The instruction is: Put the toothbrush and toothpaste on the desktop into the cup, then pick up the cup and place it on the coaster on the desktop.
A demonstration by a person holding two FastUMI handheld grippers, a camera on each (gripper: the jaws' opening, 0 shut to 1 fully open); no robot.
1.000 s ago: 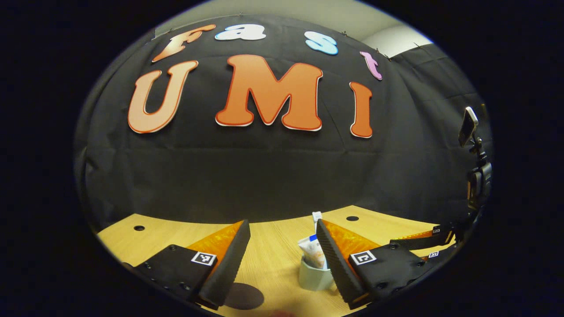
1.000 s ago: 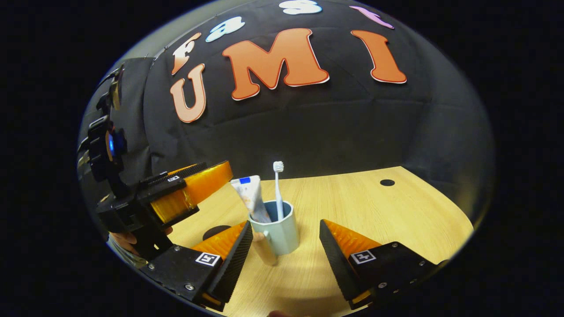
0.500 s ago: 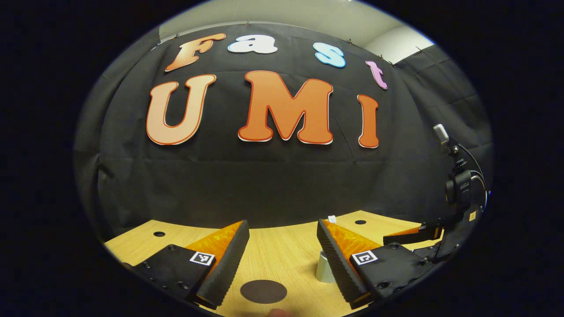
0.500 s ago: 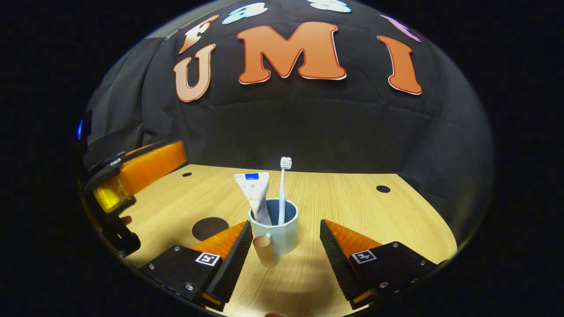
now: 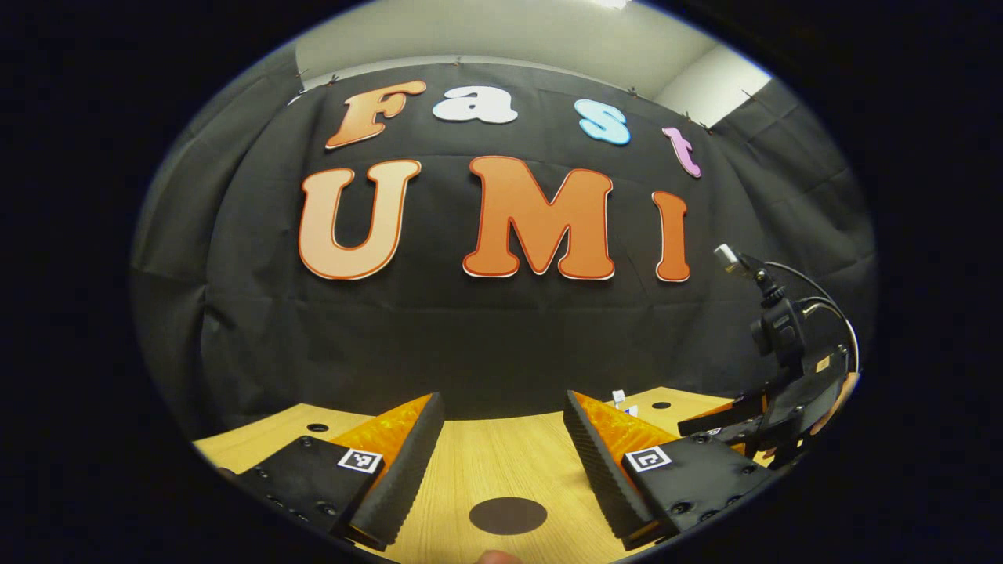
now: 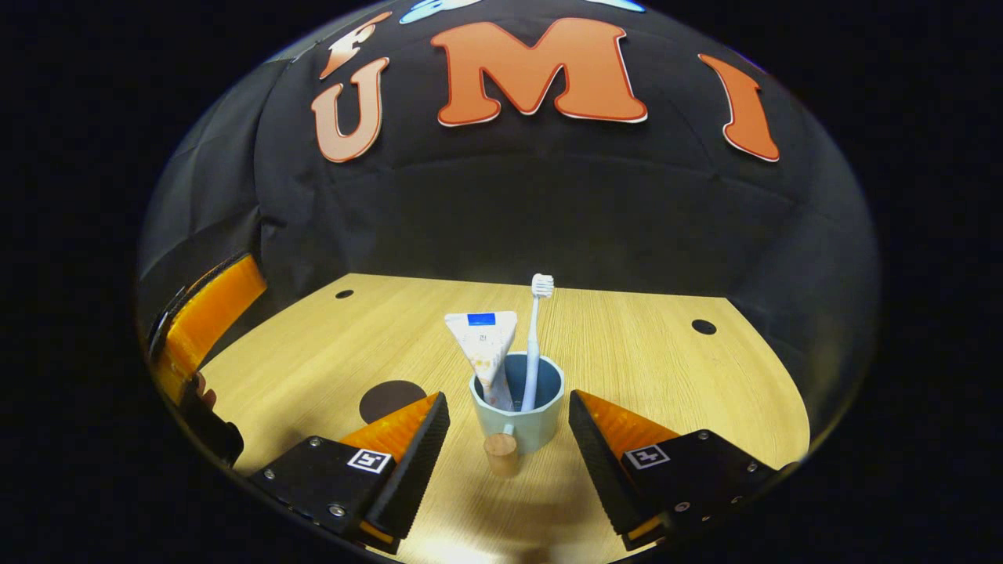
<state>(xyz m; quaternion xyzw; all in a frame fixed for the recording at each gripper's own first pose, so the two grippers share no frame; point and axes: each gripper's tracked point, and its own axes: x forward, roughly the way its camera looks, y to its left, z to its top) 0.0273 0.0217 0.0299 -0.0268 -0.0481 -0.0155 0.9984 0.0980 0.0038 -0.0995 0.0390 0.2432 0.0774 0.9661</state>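
Already the toothbrush and toothpaste stood in the cup, which sat on the table. The right tool straddled it, jaws wide, ready to grip. The left tool, likewise wide, framed the coaster.

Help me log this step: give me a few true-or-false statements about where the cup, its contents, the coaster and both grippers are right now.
1. The toothbrush and toothpaste tube stand in the cup. True.
2. The cup sits on the coaster. False: it stands on the bare desktop, to the coaster's right in the right gripper view.
3. The right gripper is shut on the cup. False: its fingers are spread open, apart from the cup.
4. The cup's handle points toward the right gripper's camera. True.
5. The left gripper holds the toothpaste tube. False: it is open, with the coaster on the desktop between its fingers.
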